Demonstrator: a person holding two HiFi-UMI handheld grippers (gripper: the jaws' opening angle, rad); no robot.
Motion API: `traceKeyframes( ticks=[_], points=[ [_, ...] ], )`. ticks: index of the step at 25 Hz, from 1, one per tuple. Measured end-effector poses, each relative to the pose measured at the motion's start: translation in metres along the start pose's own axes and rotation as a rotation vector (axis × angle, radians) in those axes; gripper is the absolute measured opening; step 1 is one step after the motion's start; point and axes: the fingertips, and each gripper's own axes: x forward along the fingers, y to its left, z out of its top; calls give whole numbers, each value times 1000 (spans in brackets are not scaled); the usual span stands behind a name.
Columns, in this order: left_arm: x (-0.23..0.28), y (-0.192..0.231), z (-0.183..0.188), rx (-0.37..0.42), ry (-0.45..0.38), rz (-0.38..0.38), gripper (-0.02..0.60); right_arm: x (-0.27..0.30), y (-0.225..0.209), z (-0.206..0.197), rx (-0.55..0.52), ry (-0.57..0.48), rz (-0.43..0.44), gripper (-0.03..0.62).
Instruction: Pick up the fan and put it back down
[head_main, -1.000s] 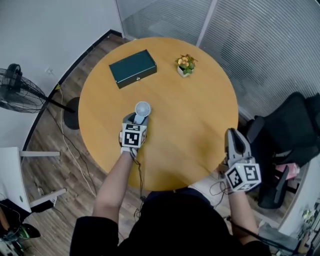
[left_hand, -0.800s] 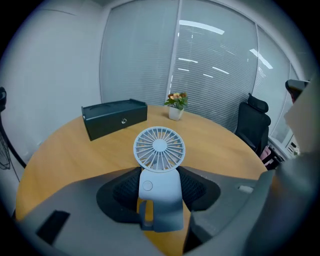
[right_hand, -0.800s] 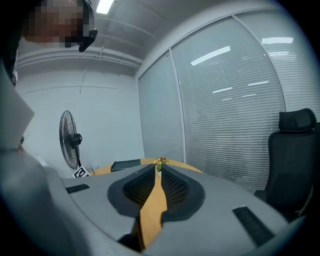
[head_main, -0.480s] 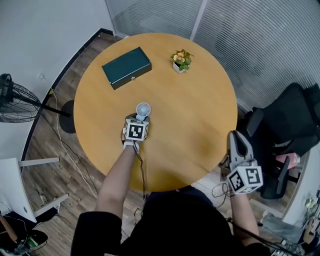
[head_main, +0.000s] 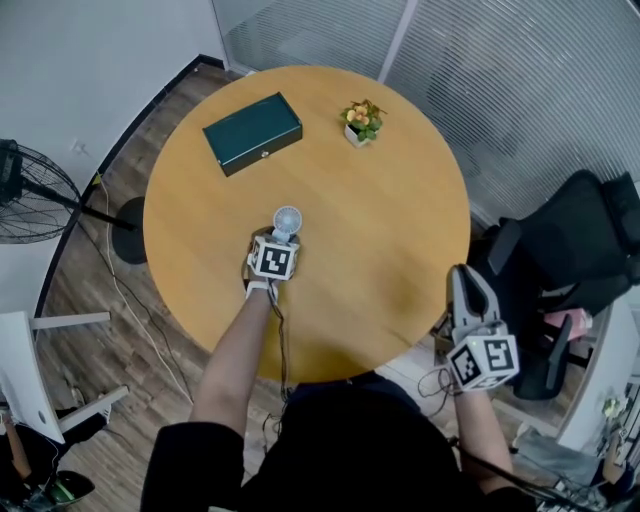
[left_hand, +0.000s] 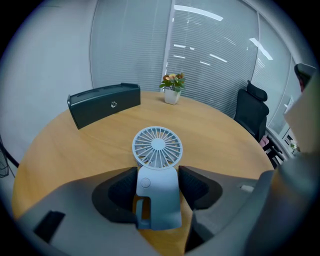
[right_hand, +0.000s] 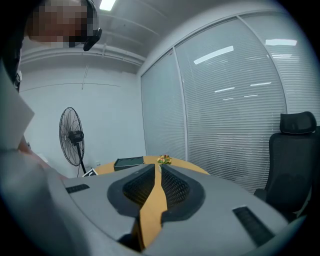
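We've got the left gripper (left_hand: 157, 186) angled down over the small pale-blue fan (left_hand: 157, 172), w/ its jaws either side of the fan's body & opening; the right pad looks just clear of the body, the left pad is right at it, so we read this as a release, not a squeeze; the fan stands upright on its own base on the round wooden table (head_main: 385, 235), roughly mid-table on our left side, grille facing away from us; we judge the put-down is as good as done, since the base sits flat on the wood & nothing seems to be bearing its weight but the table; gripping low on the body rather than the grille makes sense, bc the body is the solid part & the head stays free; the right gripper (right_hand: 159, 184) hangs off the table's near-right edge, well apart from the fan, jaws narrowed to a thin slit w/ nothing in it; it has no part in this step, so we keep it parked out of the way; table top is smooth, plain wood, w/ a dark green box (head_main: 252, 133) & a small flower pot (head_main: 362, 121) at the far side, both well apart from the fan; room: glass wall w/ blinds (head_main: 530, 70), a black office chair (head_main: 575, 255) on the right, a standing floor fan (head_main: 28, 195) on the left, wood-plank floor (head_main: 95, 300).
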Motion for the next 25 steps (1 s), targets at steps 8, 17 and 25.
traceKeyframes(
  ticks=[8,17,25],
  points=[
    [-57,2,-2,-123,-94,-33,275,-4,0,12,-16,-20,-8,44],
    [-194,-5,61,-217,-425,-72,206,3,18,43,-18,-85,53,43],
    [-307,-23,91,-269,-674,-2,9,26,65,82,-40,-159,244,30]
  ],
)
